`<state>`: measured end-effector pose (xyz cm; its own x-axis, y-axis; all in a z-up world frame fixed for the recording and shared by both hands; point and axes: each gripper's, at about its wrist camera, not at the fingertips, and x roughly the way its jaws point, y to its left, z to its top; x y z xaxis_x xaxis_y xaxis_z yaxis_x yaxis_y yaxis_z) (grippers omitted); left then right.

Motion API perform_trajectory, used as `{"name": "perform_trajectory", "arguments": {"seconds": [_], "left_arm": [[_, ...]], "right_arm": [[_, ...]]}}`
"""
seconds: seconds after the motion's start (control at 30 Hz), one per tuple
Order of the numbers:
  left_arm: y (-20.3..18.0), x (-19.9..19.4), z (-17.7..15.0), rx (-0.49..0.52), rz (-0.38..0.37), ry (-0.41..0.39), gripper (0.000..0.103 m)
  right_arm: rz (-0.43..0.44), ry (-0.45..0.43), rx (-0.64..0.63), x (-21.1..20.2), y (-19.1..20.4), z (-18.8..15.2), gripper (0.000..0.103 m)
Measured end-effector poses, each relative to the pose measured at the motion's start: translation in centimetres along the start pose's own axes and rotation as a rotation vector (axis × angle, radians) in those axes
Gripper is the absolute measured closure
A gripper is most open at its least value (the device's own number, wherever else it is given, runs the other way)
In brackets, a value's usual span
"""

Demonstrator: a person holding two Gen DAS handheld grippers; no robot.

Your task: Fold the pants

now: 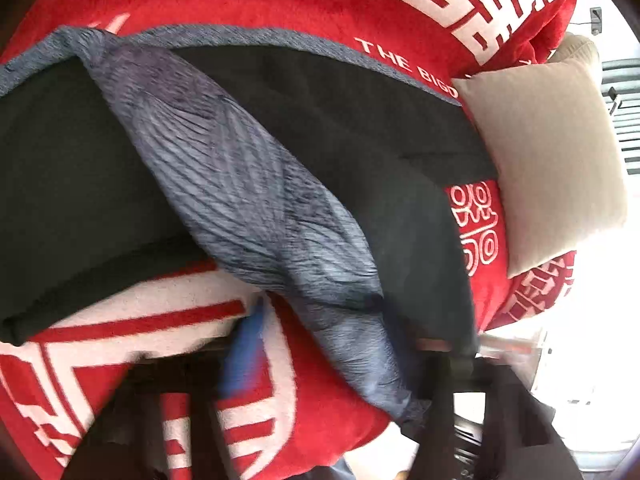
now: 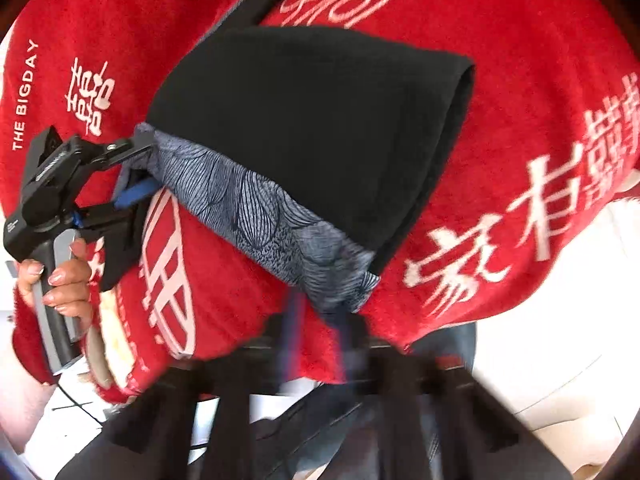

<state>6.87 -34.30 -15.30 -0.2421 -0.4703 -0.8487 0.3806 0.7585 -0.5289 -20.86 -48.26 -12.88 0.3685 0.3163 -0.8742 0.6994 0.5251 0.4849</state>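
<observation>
Black pants [image 2: 312,120] with a grey-blue patterned waistband [image 2: 256,208] lie folded over on a red blanket [image 2: 500,80]. In the left wrist view the pants [image 1: 320,112] stretch across, with the waistband [image 1: 248,184] running diagonally down to my left gripper [image 1: 400,400], which is shut on its end. The right wrist view shows the left gripper [image 2: 138,160] clamped on one waistband corner, held by a hand. My right gripper [image 2: 340,328] is shut on the other waistband corner, blurred by motion.
The red blanket [image 1: 280,0] with white lettering covers the bed. A beige pillow [image 1: 552,152] lies at the pants' right end. The bed's edge and a pale floor [image 2: 540,360] show at the lower right.
</observation>
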Motion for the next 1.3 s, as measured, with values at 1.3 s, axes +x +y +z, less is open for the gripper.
{"name": "perform_trajectory", "arguments": {"seconds": [1.3], "left_arm": [[-5.9,-3.3,10.6,-0.115,0.03,-0.113,0.094]], "right_arm": [[0.263,0.117,-0.252,-8.3,8.3,23.5,0.1]]}}
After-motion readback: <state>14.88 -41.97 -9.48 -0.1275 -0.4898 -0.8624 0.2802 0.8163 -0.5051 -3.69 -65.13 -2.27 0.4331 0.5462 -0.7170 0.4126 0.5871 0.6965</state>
